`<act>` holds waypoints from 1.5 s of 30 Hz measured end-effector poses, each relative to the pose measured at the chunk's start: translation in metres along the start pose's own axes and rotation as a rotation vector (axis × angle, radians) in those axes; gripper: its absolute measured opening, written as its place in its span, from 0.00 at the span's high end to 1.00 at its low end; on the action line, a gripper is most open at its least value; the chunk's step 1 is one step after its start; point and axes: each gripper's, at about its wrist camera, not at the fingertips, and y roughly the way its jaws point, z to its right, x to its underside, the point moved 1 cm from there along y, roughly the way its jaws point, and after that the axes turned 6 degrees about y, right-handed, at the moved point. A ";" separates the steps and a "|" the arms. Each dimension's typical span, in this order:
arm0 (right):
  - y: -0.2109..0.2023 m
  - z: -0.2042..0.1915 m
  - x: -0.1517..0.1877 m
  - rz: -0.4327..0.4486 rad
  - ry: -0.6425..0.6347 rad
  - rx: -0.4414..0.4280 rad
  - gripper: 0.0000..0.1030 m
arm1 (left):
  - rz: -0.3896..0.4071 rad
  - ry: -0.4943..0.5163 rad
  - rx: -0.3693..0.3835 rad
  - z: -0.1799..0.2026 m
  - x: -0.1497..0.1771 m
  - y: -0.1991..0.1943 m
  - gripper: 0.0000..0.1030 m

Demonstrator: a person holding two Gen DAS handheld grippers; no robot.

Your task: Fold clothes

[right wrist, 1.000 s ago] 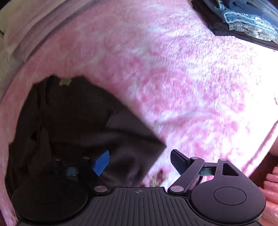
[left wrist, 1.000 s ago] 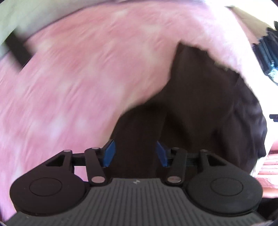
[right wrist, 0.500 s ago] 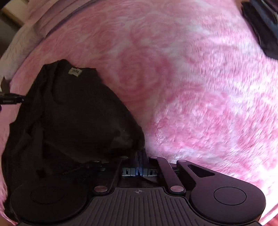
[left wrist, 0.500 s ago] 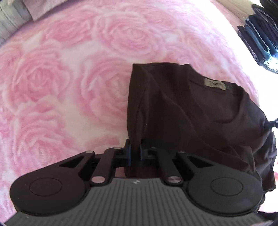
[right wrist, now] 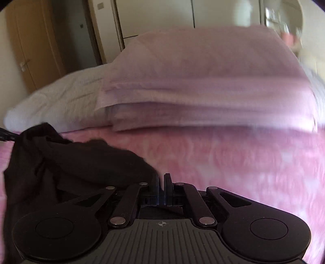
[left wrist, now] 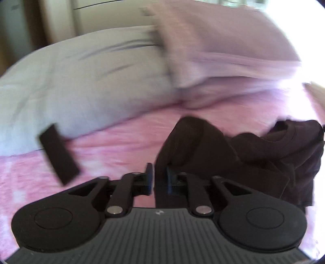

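Observation:
A dark brown T-shirt (left wrist: 254,154) hangs bunched between my two grippers above the pink rose-pattern blanket (left wrist: 121,140). My left gripper (left wrist: 159,178) is shut on one edge of the shirt, with cloth running up from between its blue-padded fingers. The same T-shirt (right wrist: 77,162) fills the left of the right wrist view, and my right gripper (right wrist: 161,187) is shut on its other edge. The shirt's lower part is hidden behind the gripper bodies.
A grey-white pillow (left wrist: 71,87) and a folded lilac blanket (left wrist: 223,50) lie at the head of the bed. A flat black object (left wrist: 57,154) rests on the pink blanket at left. Cupboard doors (right wrist: 152,18) and a wooden door (right wrist: 30,50) stand behind.
Both grippers went from open to shut on the shirt's edges, then rose and tilted up. The shirt has come off the blanket, and the views now face the pillows.

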 end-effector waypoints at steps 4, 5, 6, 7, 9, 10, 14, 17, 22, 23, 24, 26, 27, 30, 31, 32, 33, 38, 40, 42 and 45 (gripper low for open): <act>0.029 -0.037 -0.005 -0.035 -0.010 -0.025 0.58 | -0.026 -0.093 -0.028 -0.025 0.036 -0.002 0.64; 0.030 -0.046 0.001 -0.043 -0.008 -0.050 0.30 | -0.043 -0.094 -0.021 -0.029 0.051 -0.006 0.60; 0.028 -0.054 0.016 -0.066 -0.007 -0.070 0.26 | -0.073 -0.099 -0.009 -0.032 0.071 -0.011 0.58; 0.027 -0.063 0.030 -0.089 -0.006 -0.090 0.25 | -0.110 -0.108 0.003 -0.033 0.092 -0.011 0.57; 0.029 -0.075 0.078 -0.206 0.062 -0.133 0.25 | -0.199 -0.112 0.023 -0.035 0.138 -0.011 0.56; 0.029 -0.081 0.102 -0.264 0.097 -0.155 0.25 | -0.243 -0.116 0.031 -0.034 0.161 -0.011 0.55; 0.019 -0.106 0.193 -0.433 0.220 -0.169 0.25 | -0.359 -0.204 0.110 -0.027 0.236 -0.016 0.50; 0.008 -0.114 0.239 -0.485 0.346 -0.170 0.26 | -0.401 -0.345 0.210 -0.022 0.273 -0.016 0.49; -0.005 -0.127 0.272 -0.457 0.475 -0.167 0.26 | -0.403 -0.352 0.259 -0.005 0.285 -0.015 0.68; -0.007 -0.131 0.275 -0.442 0.485 -0.159 0.26 | -0.394 -0.332 0.257 -0.004 0.284 -0.016 0.91; -0.009 -0.135 0.277 -0.428 0.494 -0.152 0.26 | -0.374 -0.321 0.255 -0.011 0.282 -0.022 0.93; -0.013 -0.143 0.282 -0.399 0.512 -0.137 0.26 | -0.333 -0.302 0.249 -0.028 0.277 -0.033 0.93; -0.015 -0.147 0.284 -0.384 0.520 -0.130 0.26 | -0.312 -0.292 0.235 -0.041 0.275 -0.039 0.93; -0.022 -0.159 0.290 -0.354 0.533 -0.117 0.29 | -0.277 -0.288 0.231 -0.077 0.273 -0.048 0.93; -0.021 -0.164 0.292 -0.349 0.528 -0.110 0.32 | -0.272 -0.278 0.237 -0.085 0.273 -0.049 0.93; -0.022 -0.168 0.294 -0.337 0.525 -0.101 0.32 | -0.274 -0.261 0.251 -0.087 0.272 -0.046 0.93; -0.021 -0.173 0.295 -0.328 0.534 -0.094 0.32 | -0.277 -0.244 0.265 -0.089 0.272 -0.043 0.93; -0.025 -0.194 0.308 -0.309 0.590 -0.068 0.56 | -0.340 -0.220 0.331 -0.078 0.277 -0.025 0.88; -0.028 -0.196 0.316 -0.315 0.633 -0.065 0.69 | -0.367 -0.212 0.355 -0.072 0.285 -0.022 0.69; -0.032 -0.198 0.325 -0.321 0.676 -0.061 0.89 | -0.389 -0.191 0.379 -0.062 0.294 -0.018 0.62; -0.037 -0.194 0.315 -0.381 0.593 -0.052 0.95 | -0.383 -0.172 0.376 -0.052 0.297 -0.018 0.86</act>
